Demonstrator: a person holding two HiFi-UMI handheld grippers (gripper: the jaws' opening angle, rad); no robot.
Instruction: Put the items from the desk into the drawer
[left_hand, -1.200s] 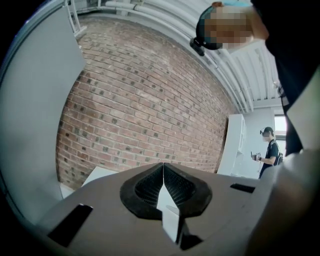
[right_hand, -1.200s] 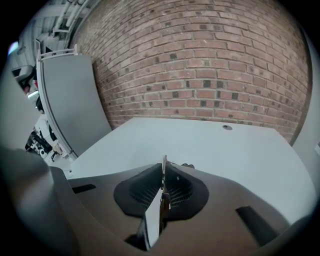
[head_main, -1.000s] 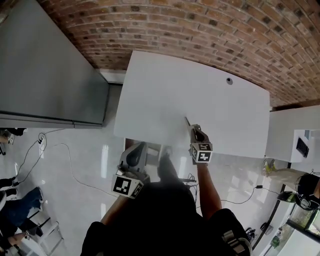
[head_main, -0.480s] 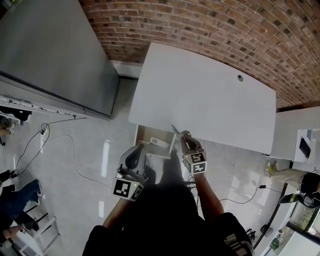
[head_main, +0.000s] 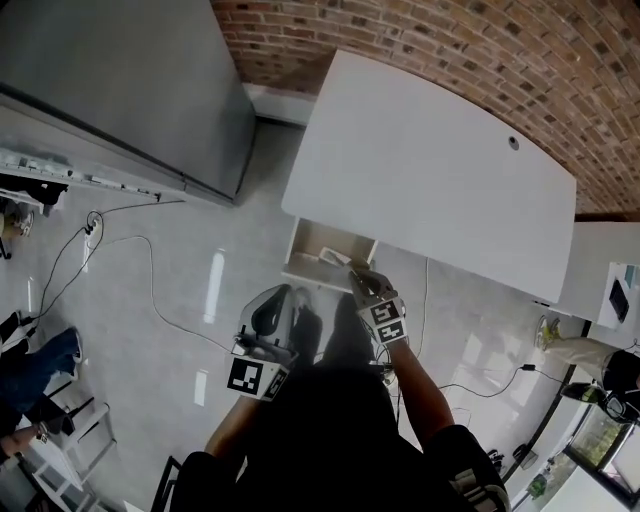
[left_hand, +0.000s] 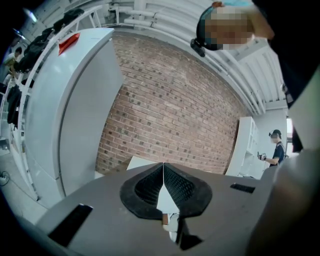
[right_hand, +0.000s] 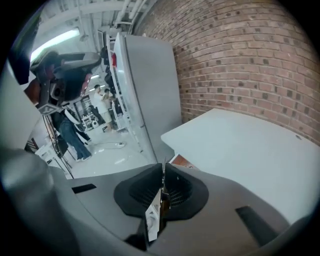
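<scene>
The white desk (head_main: 430, 180) has nothing on its top. Under its near left edge a wooden drawer (head_main: 312, 240) stands pulled out, with a pale item lying inside. My right gripper (head_main: 355, 272) hangs over the drawer's right part, tilted down, shut on a thin flat white item (right_hand: 153, 215) that sticks out between its pads. In the right gripper view the right gripper (right_hand: 163, 167) points past the desk (right_hand: 250, 150) corner. My left gripper (head_main: 283, 292) stays nearer me, left of the right one and short of the drawer front. In its own view the left gripper (left_hand: 163, 167) is shut, its pads meeting with nothing held.
A tall grey cabinet (head_main: 120, 80) stands left of the desk, and a brick wall (head_main: 450, 50) runs behind. Cables (head_main: 150, 290) trail on the tiled floor at left. A white unit (head_main: 610, 270) is at the right edge. People stand far off.
Both grippers have drawn back from the desk toward me. The right one carried the thin item from the desktop's edge to above the open drawer, which has come into view.
</scene>
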